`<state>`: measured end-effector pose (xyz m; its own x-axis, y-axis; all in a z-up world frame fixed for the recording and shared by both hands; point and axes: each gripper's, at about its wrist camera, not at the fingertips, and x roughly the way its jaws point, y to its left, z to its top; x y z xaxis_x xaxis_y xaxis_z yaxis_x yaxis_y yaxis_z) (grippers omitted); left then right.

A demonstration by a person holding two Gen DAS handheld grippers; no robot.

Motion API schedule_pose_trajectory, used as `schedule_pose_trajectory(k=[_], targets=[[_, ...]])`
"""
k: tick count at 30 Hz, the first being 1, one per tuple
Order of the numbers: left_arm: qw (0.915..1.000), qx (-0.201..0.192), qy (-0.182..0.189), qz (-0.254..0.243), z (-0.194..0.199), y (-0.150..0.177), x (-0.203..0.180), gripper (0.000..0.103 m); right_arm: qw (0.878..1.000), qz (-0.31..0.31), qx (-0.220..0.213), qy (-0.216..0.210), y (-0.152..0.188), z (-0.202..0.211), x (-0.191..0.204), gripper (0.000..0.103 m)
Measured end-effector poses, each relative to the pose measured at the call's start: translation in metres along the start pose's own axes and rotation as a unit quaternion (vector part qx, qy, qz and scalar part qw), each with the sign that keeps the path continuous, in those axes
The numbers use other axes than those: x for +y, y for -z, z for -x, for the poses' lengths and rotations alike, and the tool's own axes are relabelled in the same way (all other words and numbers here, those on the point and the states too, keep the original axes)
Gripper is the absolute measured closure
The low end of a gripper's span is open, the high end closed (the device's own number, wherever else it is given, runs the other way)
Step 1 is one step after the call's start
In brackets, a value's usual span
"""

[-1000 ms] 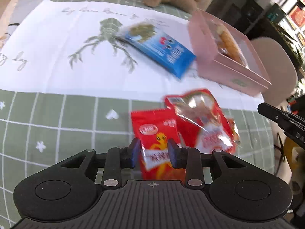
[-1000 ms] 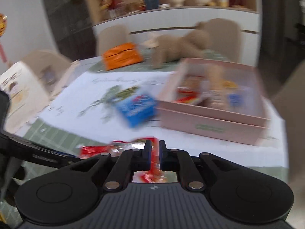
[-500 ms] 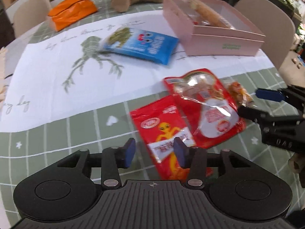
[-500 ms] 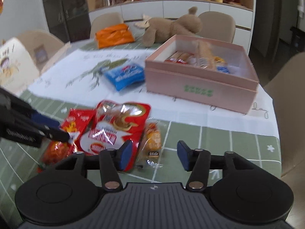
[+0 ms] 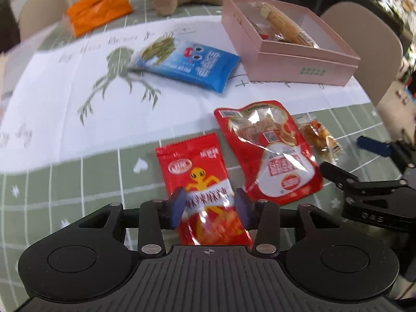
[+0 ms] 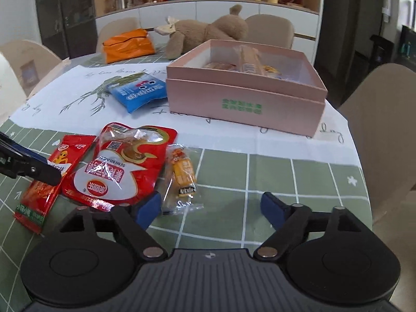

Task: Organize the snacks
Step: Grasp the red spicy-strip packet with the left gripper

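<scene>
A small red snack packet [image 5: 197, 174] lies on the green checked tablecloth; my left gripper [image 5: 209, 205] is open with its pads on either side of the packet's near part. A larger red pouch [image 5: 270, 153] and a small orange clear-wrapped snack [image 5: 318, 135] lie to its right. A blue packet [image 5: 187, 63] lies on the white paper. The pink box [image 6: 244, 98] holds several snacks. My right gripper [image 6: 210, 206] is wide open and empty, just in front of the orange snack [image 6: 182, 174] and the red pouch [image 6: 122, 166].
An orange bag [image 6: 127, 44] and a brown plush toy [image 6: 208, 33] lie at the table's far side. Beige chairs [image 6: 384, 130] stand around the table. The table edge runs close on the right. A shelf with ornaments is behind.
Both grippers opened: the left let go of the small red packet, which now lies on the cloth between its pads. The right opened wide and pulled back.
</scene>
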<state>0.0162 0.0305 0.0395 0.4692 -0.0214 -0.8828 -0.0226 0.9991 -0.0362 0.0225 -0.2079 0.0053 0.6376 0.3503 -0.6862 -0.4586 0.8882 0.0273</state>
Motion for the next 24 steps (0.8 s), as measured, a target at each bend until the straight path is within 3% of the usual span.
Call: schedule_pose_trajectory(k=[1,5,8,12,16,24], targets=[[0.9999,-0.004,-0.01,-0.009,-0.001,0.0,0.0,0.054,1.0,0.002,-0.004,0.001,0.002,0.0,0.001,0.012],[0.9998,-0.004,-0.019,-0.002,-0.006,0.0,0.013,0.029,1.0,0.006,-0.002,-0.006,0.004,-0.001,0.003,0.002],[0.9997,-0.004,-0.023,0.005,-0.01,0.0,0.022,0.017,1.0,0.008,0.003,-0.01,0.004,-0.002,0.004,0.0],[0.9996,-0.001,-0.002,0.03,-0.012,0.002,0.028,0.021,1.0,0.01,0.022,-0.014,0.002,0.0,0.005,0.0],[0.9999,-0.005,0.009,0.014,-0.007,0.005,0.016,0.041,1.0,0.013,0.019,-0.015,0.006,0.003,0.007,0.0],[0.9999,0.001,0.008,0.009,-0.005,0.008,0.013,0.043,1.0,0.003,0.006,-0.003,0.01,0.005,0.012,0.0]])
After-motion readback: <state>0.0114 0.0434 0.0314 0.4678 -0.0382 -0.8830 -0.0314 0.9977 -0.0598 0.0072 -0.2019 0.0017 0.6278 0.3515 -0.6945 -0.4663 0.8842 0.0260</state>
